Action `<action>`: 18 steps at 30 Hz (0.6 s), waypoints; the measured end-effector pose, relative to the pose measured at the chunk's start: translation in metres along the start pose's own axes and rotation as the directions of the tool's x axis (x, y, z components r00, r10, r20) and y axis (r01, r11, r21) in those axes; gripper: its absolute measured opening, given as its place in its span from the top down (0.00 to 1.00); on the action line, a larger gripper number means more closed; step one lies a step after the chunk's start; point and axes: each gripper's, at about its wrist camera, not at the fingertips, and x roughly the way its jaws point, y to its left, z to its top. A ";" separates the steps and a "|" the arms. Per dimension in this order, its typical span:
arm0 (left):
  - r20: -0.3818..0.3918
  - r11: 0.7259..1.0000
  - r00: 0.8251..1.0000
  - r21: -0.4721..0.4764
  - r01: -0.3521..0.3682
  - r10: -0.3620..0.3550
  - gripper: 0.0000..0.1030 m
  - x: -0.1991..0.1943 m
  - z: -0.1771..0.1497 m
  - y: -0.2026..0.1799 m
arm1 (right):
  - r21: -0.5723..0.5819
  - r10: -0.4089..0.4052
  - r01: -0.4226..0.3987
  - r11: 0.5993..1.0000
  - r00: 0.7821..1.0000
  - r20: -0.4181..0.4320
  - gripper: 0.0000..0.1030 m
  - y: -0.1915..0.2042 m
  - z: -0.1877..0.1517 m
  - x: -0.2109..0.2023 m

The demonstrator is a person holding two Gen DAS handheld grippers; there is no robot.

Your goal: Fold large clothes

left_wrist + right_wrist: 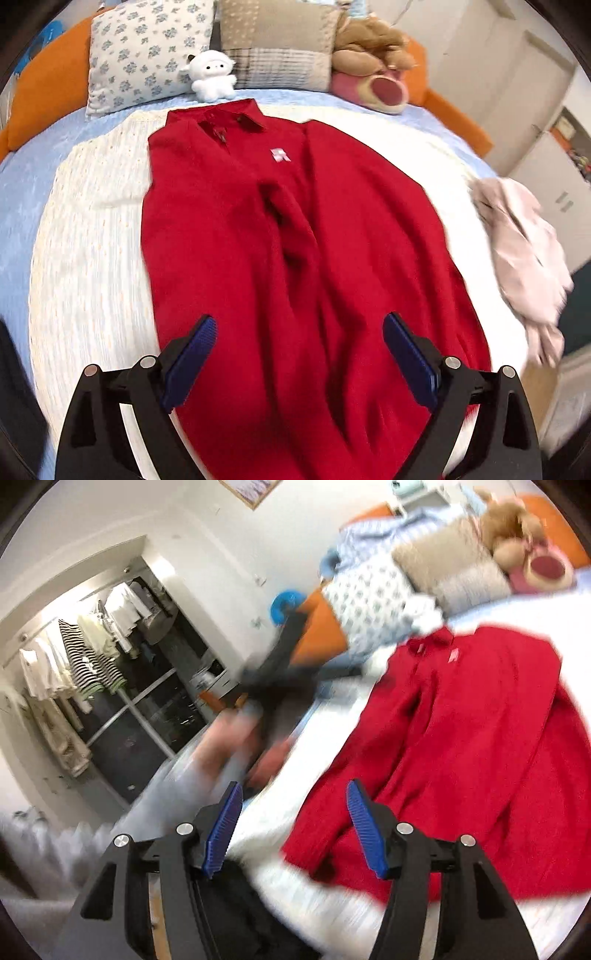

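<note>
A large red collared garment (pixel 295 236) lies spread on a white cover (pixel 92 258) on the bed, collar toward the pillows, one sleeve folded across its front. My left gripper (pixel 299 332) is open and empty above the garment's lower part. In the right wrist view the same red garment (pixel 461 738) lies to the right. My right gripper (pixel 293 805) is open and empty above the garment's near left edge. The left gripper (pixel 280 679) shows blurred, held in a hand, over the bed's left side.
A pale pink garment (pixel 524 251) lies crumpled at the bed's right edge. Pillows (pixel 147 51), a white plush (pixel 212 75) and a brown-pink plush (pixel 373 62) line the headboard. An open wardrobe with hanging clothes (pixel 85 664) stands at the left.
</note>
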 end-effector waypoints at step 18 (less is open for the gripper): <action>0.079 0.993 0.991 0.059 0.105 -0.110 0.10 0.006 -0.179 -0.027 | 0.012 -0.260 0.279 0.960 0.909 -0.324 0.48 -0.160 0.215 0.311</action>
